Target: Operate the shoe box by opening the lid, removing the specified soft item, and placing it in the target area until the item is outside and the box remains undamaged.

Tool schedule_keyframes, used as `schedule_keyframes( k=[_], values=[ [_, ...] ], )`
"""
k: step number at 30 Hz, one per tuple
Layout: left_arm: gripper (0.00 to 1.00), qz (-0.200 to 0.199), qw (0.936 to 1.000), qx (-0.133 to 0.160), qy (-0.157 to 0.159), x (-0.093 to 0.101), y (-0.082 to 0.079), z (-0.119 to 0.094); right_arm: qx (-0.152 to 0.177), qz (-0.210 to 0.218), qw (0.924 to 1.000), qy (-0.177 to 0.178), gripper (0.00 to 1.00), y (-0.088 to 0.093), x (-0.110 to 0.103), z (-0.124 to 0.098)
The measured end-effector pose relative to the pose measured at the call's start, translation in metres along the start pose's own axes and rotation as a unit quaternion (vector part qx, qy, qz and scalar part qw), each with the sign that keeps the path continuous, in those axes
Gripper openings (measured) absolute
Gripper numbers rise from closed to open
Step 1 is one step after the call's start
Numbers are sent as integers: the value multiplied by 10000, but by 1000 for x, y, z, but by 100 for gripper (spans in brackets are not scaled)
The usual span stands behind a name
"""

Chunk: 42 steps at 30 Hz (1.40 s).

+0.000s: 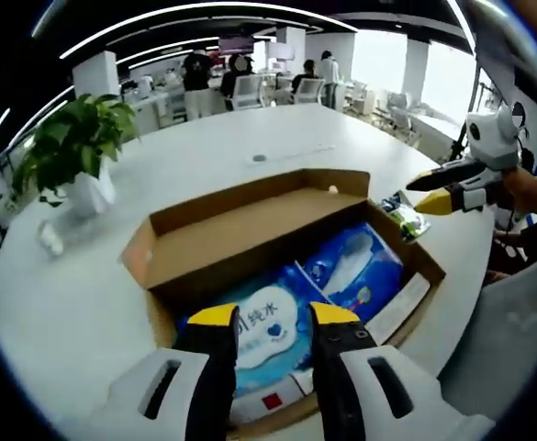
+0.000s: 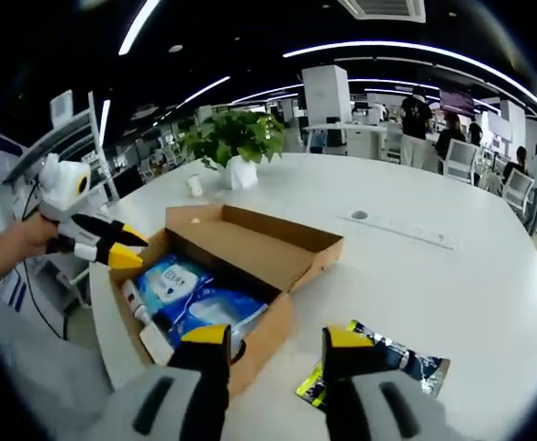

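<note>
Shoe box (image 1: 250, 239) is plain brown corrugated cardboard, shallow and rectangular, sitting on the round white table (image 1: 84, 303) near its edge, lid (image 2: 273, 241) already folded back and lying open on the far long side. Inside: soft blue-and-white plastic wipes pack (image 1: 268, 335) with a glossy film wrap and a rounded white label, second similar blue pack (image 1: 355, 266) beside it, plus a white flat piece (image 1: 398, 308) along one inner wall and a small white tube-shaped item (image 2: 138, 308) at the box end. So the soft item is in the box, not out. Left gripper (image 1: 274, 315): yellow-tipped black jaws apart, gap roughly a pack-label wide, hovering over the near box end above the wipes pack, can't tell if touching; holding nothing. Right gripper (image 2: 278, 337): jaws apart too, empty, over the table edge beside the box's long side. In the left gripper view it appears at the far right edge with its tips looking close together, angle is poor. Crinkly foil snack-type packet (image 2: 378, 363), dark with yellow-green edge, lies flat on the table just beside the box. Potted leafy plant (image 1: 75, 147) in a white pot stands near the far table edge, small white cup-like object (image 1: 50, 239) near it.
</note>
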<state>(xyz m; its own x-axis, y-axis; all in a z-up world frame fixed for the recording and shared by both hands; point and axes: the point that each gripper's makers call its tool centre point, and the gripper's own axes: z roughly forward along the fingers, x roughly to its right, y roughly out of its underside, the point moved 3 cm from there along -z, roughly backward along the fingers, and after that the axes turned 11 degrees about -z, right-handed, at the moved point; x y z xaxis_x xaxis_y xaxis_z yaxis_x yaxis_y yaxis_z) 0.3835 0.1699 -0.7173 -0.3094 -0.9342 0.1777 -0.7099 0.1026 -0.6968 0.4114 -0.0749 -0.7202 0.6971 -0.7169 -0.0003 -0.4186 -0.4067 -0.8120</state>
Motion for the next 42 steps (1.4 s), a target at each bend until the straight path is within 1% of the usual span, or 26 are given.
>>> schedule_keyframes(
  k=[7,13,18,22,27,31,36,38,40,42],
  values=[
    [30,-147,9996,57,-248,-23,8,-11,67,-52,9997,-214,36,-10,-19,10],
    [30,-294,9984,92,-475,-41,17,-22,68,-101,9992,-393,34,-14,-34,20],
    [30,-460,9969,53,-641,-54,31,-30,62,-122,9983,-570,30,-17,-49,31],
    [30,-566,9958,11,-720,-64,41,-31,59,-113,9976,-681,30,-18,-58,39],
    [29,-746,9942,-33,-779,-69,54,-34,38,-125,9965,-828,28,-20,-70,51],
    [25,-893,9929,-70,-783,-72,64,-32,88,-146,9951,-977,26,-23,-81,59],
    [21,-1118,9902,-65,-838,-78,72,-32,-19,-136,9938,-1107,25,-20,-90,74],
    [21,-1351,9877,28,-790,-78,72,-31,-52,-79,9929,-1187,24,-19,-94,78],
    [20,-1420,9868,69,-779,-78,72,-30,-53,-21,9912,-1325,22,-19,-102,83],
    [16,-1542,9851,98,-750,-76,72,-30,-117,-54,9907,-1352,21,-16,-106,90]
  ],
)
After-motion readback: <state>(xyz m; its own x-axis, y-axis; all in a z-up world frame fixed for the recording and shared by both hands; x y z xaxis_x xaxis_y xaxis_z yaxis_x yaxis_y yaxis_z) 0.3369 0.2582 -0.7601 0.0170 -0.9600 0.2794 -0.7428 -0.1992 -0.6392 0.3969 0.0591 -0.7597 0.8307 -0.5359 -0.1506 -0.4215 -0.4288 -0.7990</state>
